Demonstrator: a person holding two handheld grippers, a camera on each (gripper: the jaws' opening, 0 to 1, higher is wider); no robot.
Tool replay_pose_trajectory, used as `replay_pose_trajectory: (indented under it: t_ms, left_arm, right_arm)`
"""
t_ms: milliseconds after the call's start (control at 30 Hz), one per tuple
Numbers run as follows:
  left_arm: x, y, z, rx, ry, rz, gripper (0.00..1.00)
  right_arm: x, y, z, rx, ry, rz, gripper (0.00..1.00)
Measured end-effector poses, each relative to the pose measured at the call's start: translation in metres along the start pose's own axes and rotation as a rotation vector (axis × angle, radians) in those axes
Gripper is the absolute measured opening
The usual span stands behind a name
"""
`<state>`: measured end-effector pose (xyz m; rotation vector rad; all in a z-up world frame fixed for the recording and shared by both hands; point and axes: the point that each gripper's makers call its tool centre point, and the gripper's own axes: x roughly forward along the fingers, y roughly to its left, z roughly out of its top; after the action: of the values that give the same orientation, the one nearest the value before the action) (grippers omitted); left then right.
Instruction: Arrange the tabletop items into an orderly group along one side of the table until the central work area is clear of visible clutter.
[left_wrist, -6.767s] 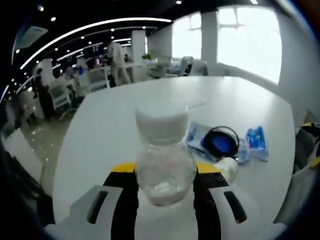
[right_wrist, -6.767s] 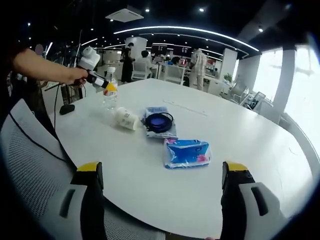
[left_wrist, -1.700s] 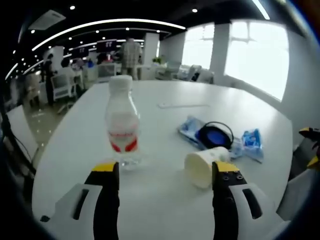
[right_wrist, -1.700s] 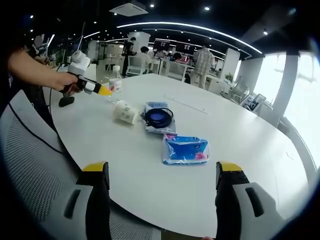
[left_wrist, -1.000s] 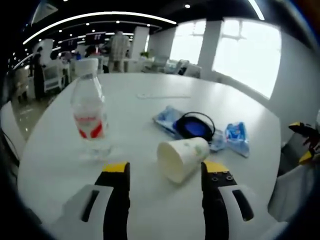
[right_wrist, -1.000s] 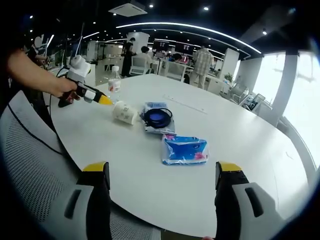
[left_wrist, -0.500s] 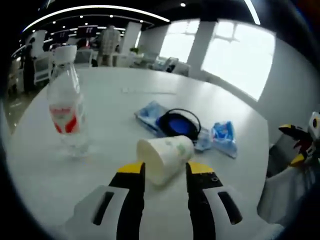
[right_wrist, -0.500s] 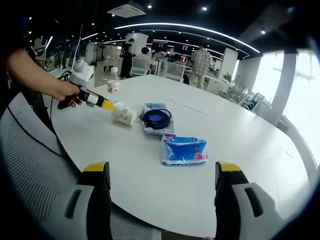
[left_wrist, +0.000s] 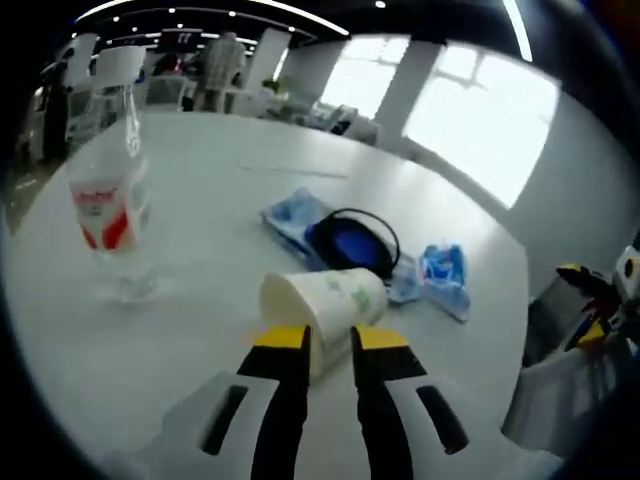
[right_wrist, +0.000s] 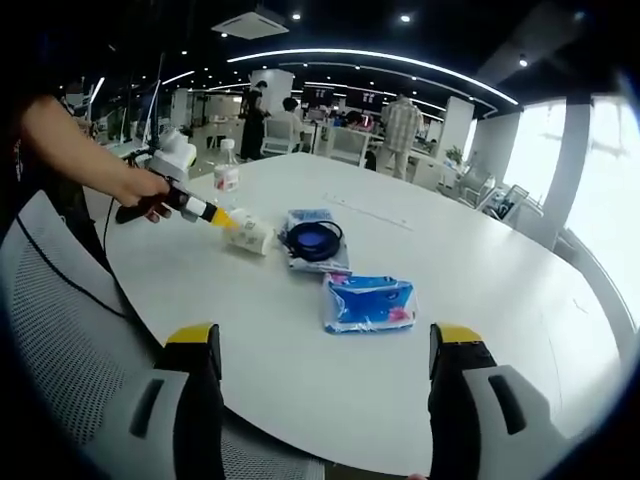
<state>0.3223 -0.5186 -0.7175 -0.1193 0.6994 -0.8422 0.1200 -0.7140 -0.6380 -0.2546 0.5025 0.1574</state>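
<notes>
Your left gripper (left_wrist: 323, 340) has its jaws nearly together, pinching the rim of the paper cup (left_wrist: 322, 301), which lies on its side near the table (right_wrist: 480, 270) edge closest to you. Water bottle (left_wrist: 108, 190) stands upright just beside it. Blue pouch w/ black cable (right_wrist: 317, 240) and tissue pack (right_wrist: 368, 303) sit toward mid-table. Your right gripper (right_wrist: 318, 345) hangs off the table edge, jaws wide apart, holding nothing.

bright window glare | dim ceiling | soft blur | fisheye warp
</notes>
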Motion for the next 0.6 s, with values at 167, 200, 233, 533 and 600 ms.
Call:
replay_pose_trajectory:
  t_ms: [167,200,233,533,600]
  left_arm:
    - [0.0,-0.004,0.002,0.003,0.004,-0.025,0.09]
    - [0.0,-0.006,0.003,-0.001,0.001,-0.035,0.09]
    - [0.0,-0.008,0.003,-0.002,0.001,-0.046,0.08]
    - [-0.002,-0.026,0.006,0.074,0.003,-0.114,0.0]
    - [-0.001,-0.025,0.011,0.147,0.001,-0.101,0.0]
  right_arm:
    - [0.0,0.0,0.0,0.002,0.0,-0.002,0.85]
    - [0.0,0.0,0.0,0.002,0.001,-0.002,0.85]
    - [0.0,0.0,0.0,0.001,0.002,-0.002,0.85]
    - [0.0,0.0,-0.001,-0.008,0.009,-0.002,0.85]
    - [0.0,0.0,-0.001,-0.009,0.008,-0.002,0.85]
